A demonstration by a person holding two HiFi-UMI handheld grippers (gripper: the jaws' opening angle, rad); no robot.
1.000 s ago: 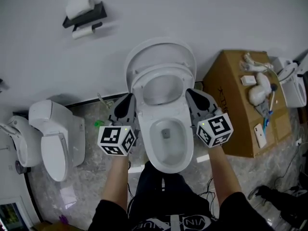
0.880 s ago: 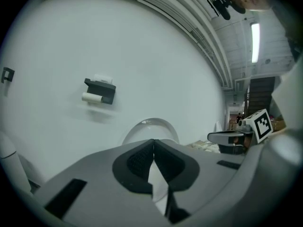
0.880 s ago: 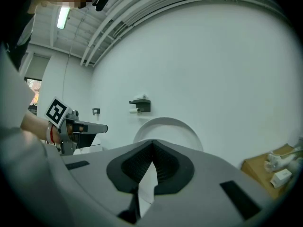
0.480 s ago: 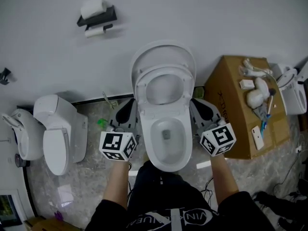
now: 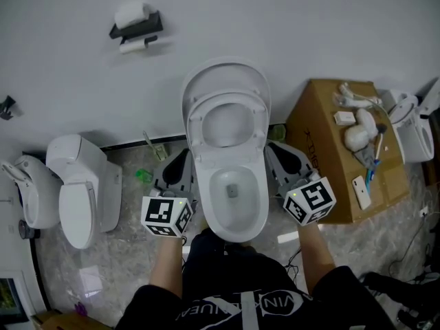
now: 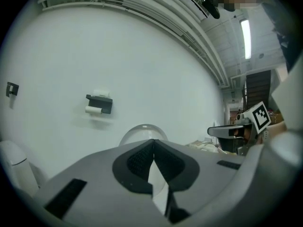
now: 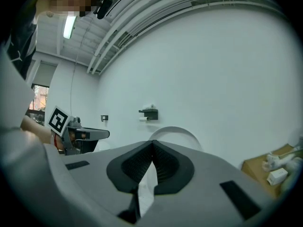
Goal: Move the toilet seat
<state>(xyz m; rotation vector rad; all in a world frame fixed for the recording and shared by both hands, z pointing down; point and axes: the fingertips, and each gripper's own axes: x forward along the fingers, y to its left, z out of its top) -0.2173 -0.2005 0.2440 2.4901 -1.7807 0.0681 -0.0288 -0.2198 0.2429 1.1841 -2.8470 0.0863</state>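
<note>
White wall (image 5: 309,26) and grey marbled floor (image 5: 124,253) bound the scene in the head view. At centre stands a white toilet bowl (image 5: 256,212), open, with water visible at the bottom. The toilet seat (image 5: 192,124) is a glossy white oval ring, raised above the back of the bowl and standing just in front of the equally raised lid (image 5: 225,76), which shows above and through the ring; contact between seat and lid cannot be confirmed. The left gripper (image 5: 183,155) lies beside the bowl's left flank and the right gripper (image 5: 272,147) beside its right flank, each pointing toward the wall and neither touching the seat. In the left gripper view the dark ribbed fingers (image 6: 137,162) are closed tip to tip with nothing between them; the right gripper view shows its fingers (image 7: 165,164) closed likewise and empty. A second white toilet (image 5: 79,198) stands to the left, a cardboard box (image 5: 330,177) carrying loose white fittings stands to the right, and a black paper holder (image 5: 136,27) with rolls is fixed to the wall.
</note>
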